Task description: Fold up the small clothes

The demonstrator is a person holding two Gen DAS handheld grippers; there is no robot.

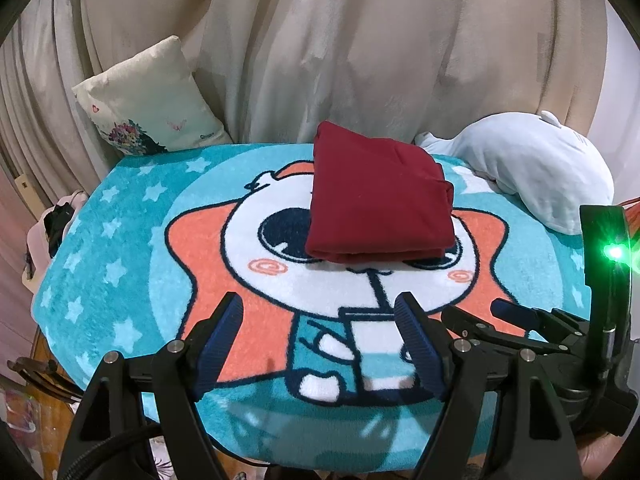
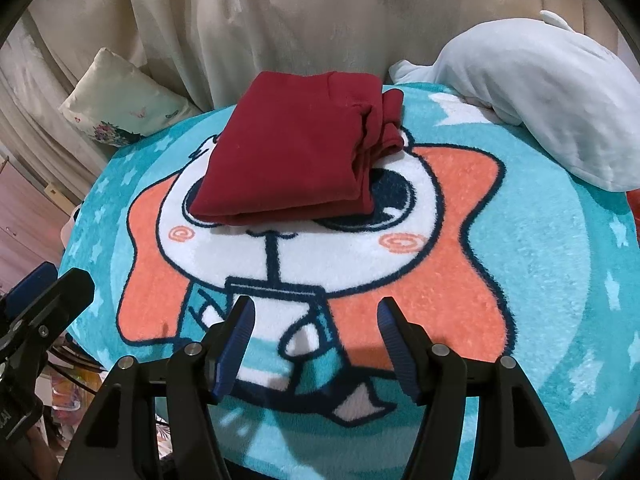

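A dark red garment (image 1: 376,200) lies folded into a compact bundle on the teal cartoon blanket (image 1: 120,248), toward the far side. It also shows in the right wrist view (image 2: 296,160), with stacked folded edges on its right side. My left gripper (image 1: 320,312) is open and empty, held back over the blanket's near part. My right gripper (image 2: 316,316) is open and empty, also well short of the garment. The right gripper's body shows at the right of the left wrist view (image 1: 520,320).
A floral cushion (image 1: 148,104) leans at the back left. A pale blue plush toy (image 1: 532,168) lies at the back right, close to the garment. Beige curtains (image 1: 320,40) hang behind. Clutter sits below the blanket's left edge (image 1: 52,224).
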